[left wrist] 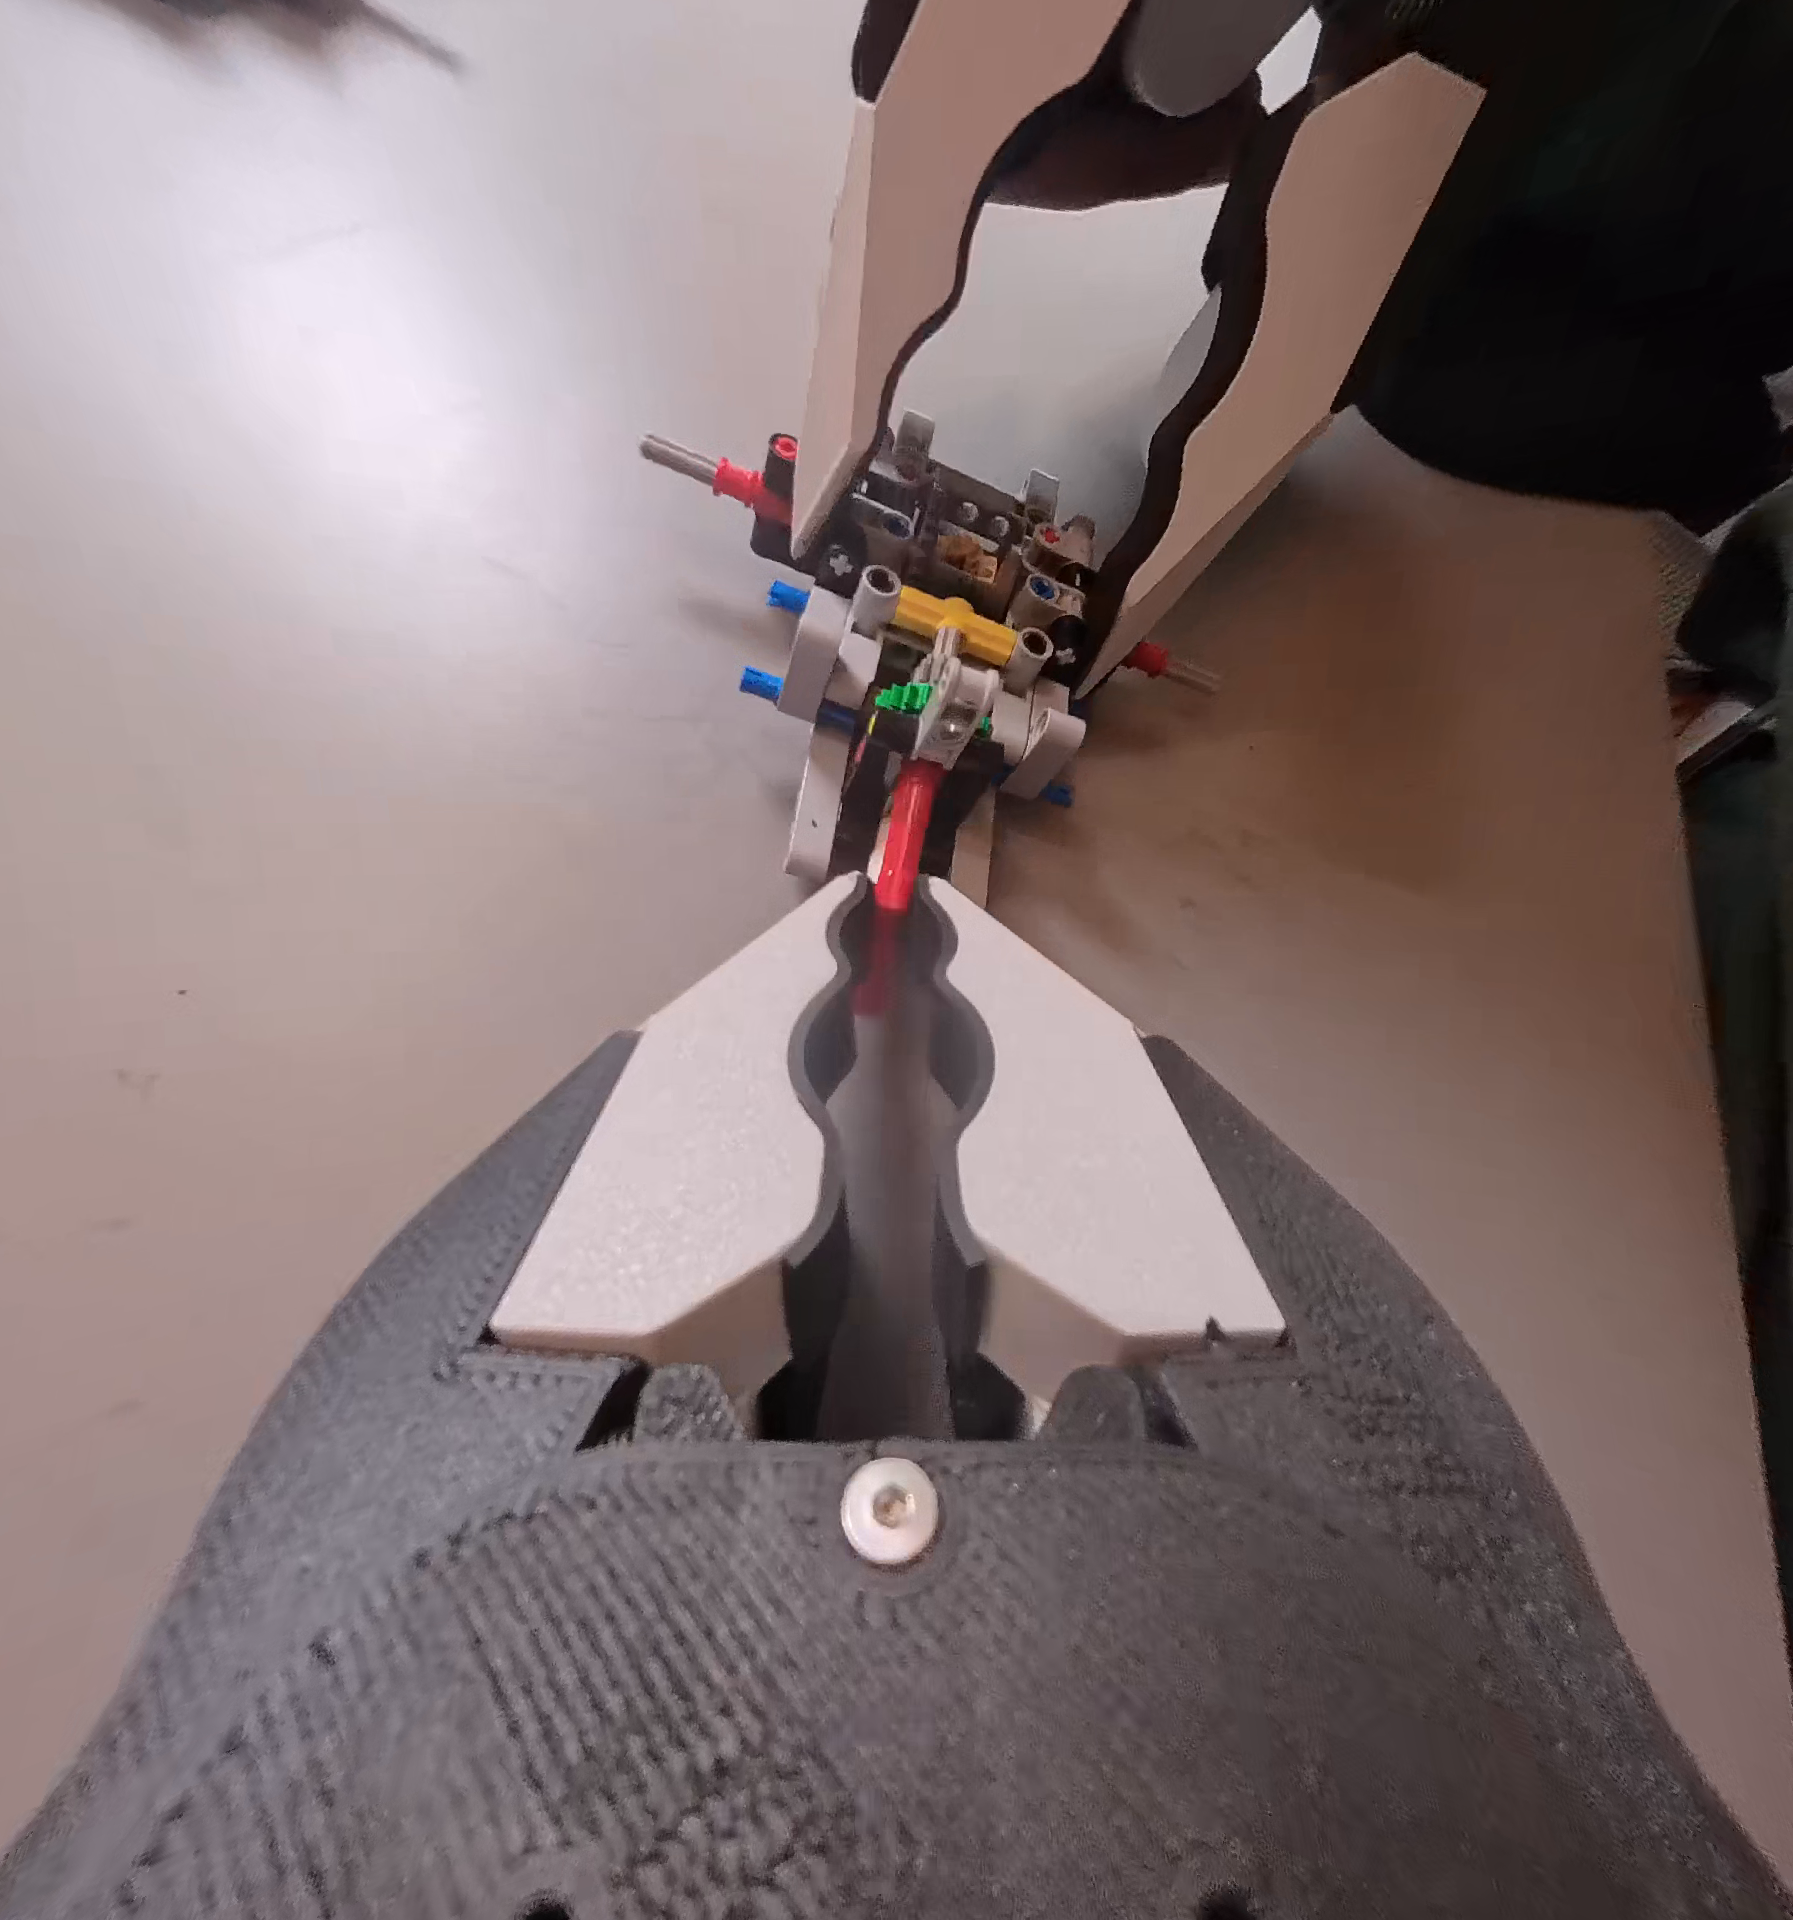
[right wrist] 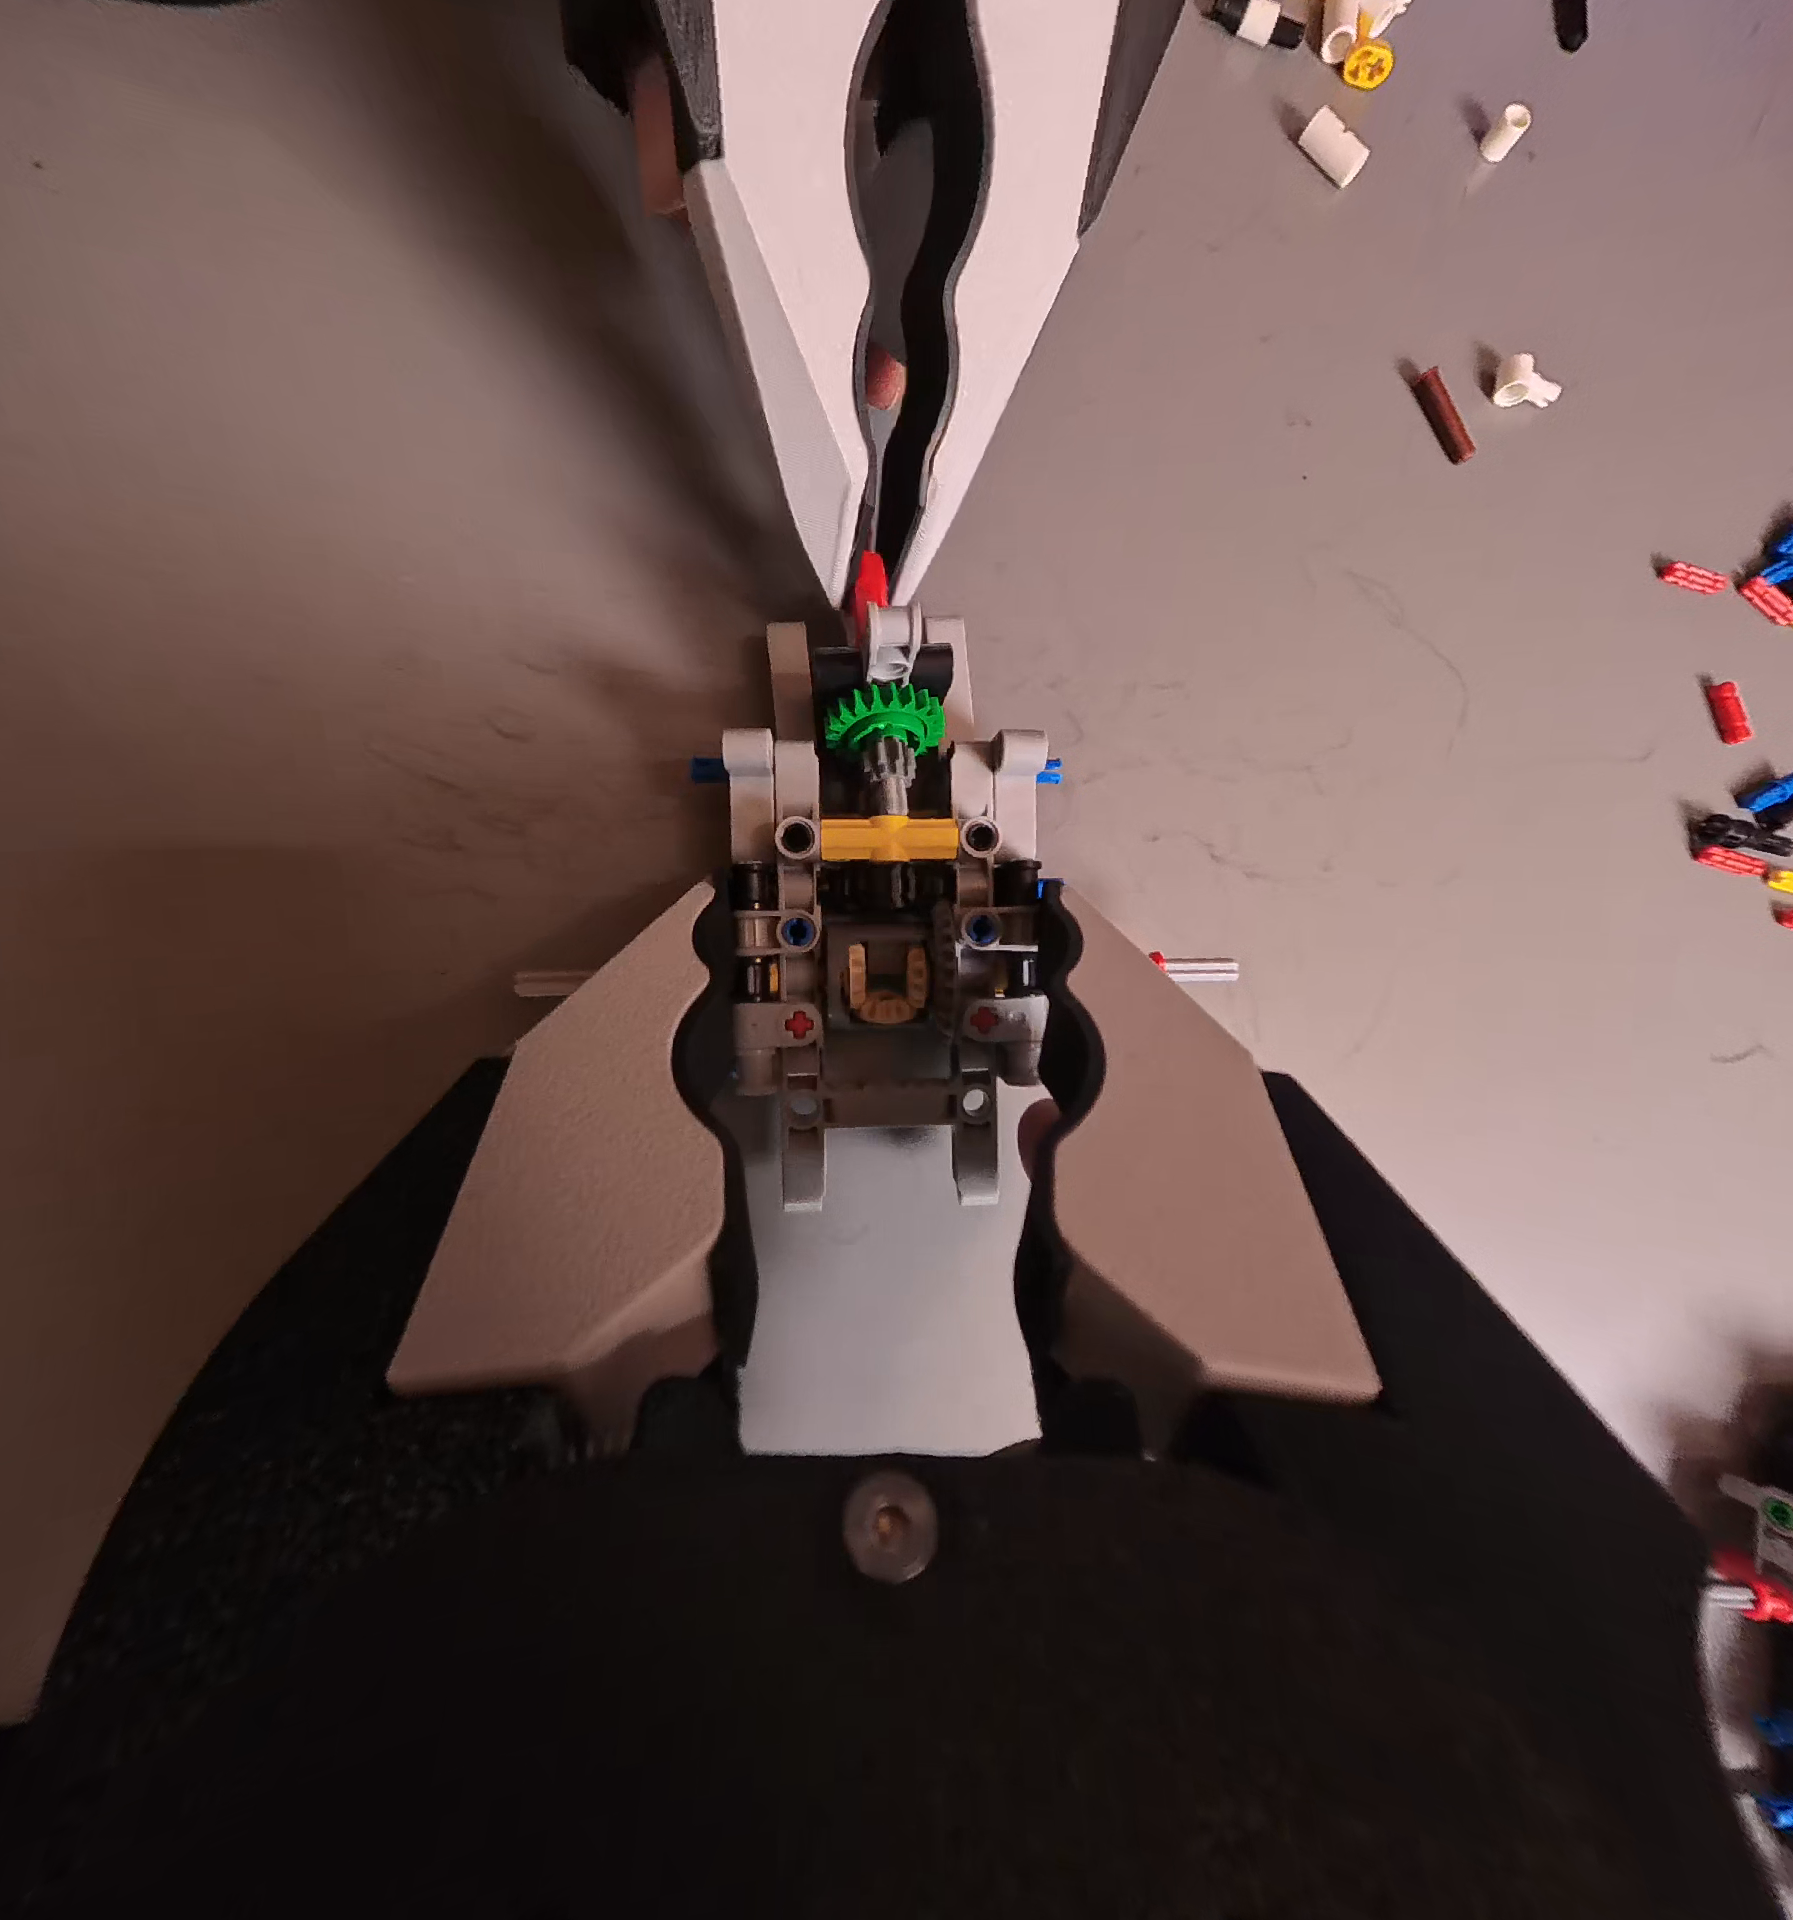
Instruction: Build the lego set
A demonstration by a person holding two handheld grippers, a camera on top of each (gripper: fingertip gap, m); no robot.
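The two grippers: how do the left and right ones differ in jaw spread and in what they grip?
Jaw spread: the left gripper is nearly shut; the right gripper stands wide.
Grip: the left pinches a thin red plastic axle; the right clamps the flanks of the grey building-brick gear assembly that the axle enters.
Aim: they point at each other from opposite ends of the assembly.
Shared: pale wavy-edged fingers on black printed bodies over the pale tabletop.

My right gripper [right wrist: 887,987] straddles the model [right wrist: 887,935]; my left gripper [left wrist: 897,883] faces it, loose parts [right wrist: 1775,727] to the right.
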